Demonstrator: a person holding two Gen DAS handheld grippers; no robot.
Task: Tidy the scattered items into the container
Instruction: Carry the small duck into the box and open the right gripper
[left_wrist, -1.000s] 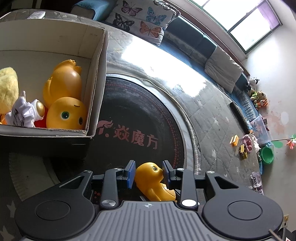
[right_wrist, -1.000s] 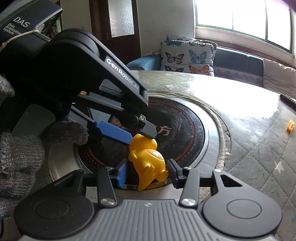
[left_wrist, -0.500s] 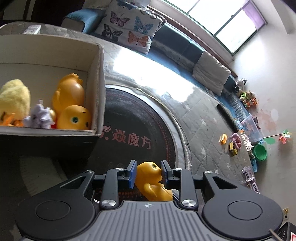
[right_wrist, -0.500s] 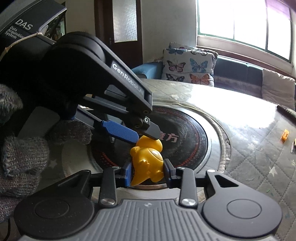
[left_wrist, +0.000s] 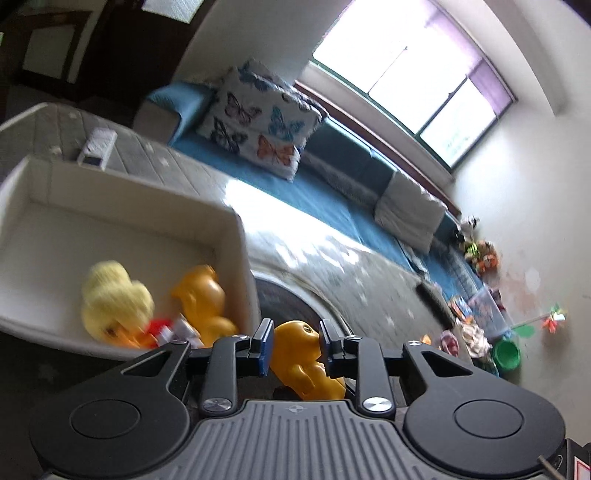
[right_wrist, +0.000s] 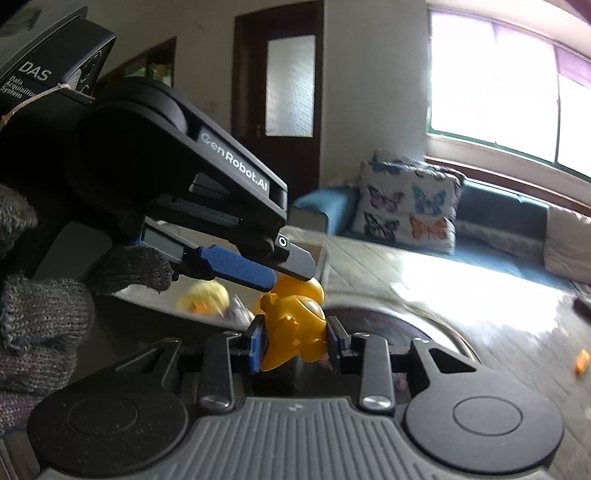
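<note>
While the glossy yellow plastic duck toy (left_wrist: 301, 356) is pinched between both grippers, it is carried clear of the table, just right of the open white cardboard box (left_wrist: 236, 236). Already lying in that box: a fluffy pale-yellow plush chick (left_wrist: 114, 299), an orange-yellow plastic duck (left_wrist: 201, 295), and a small red-and-white item (left_wrist: 162, 328), too blurred to identify.

Left to do, by judgement: the held duck goes into the box. Small bits are seen on the quilted grey table cover (left_wrist: 332, 266) at far right, possibly more strays.

Left gripper (left_wrist: 295, 345): jaws closed onto the duck's head, gripper tilted, box rim close to its left finger. Right gripper (right_wrist: 295, 341): jaws clamped on the duck's body from the opposite side. A grey knit glove (right_wrist: 40, 317) is seen behind the left gripper's body.
</note>
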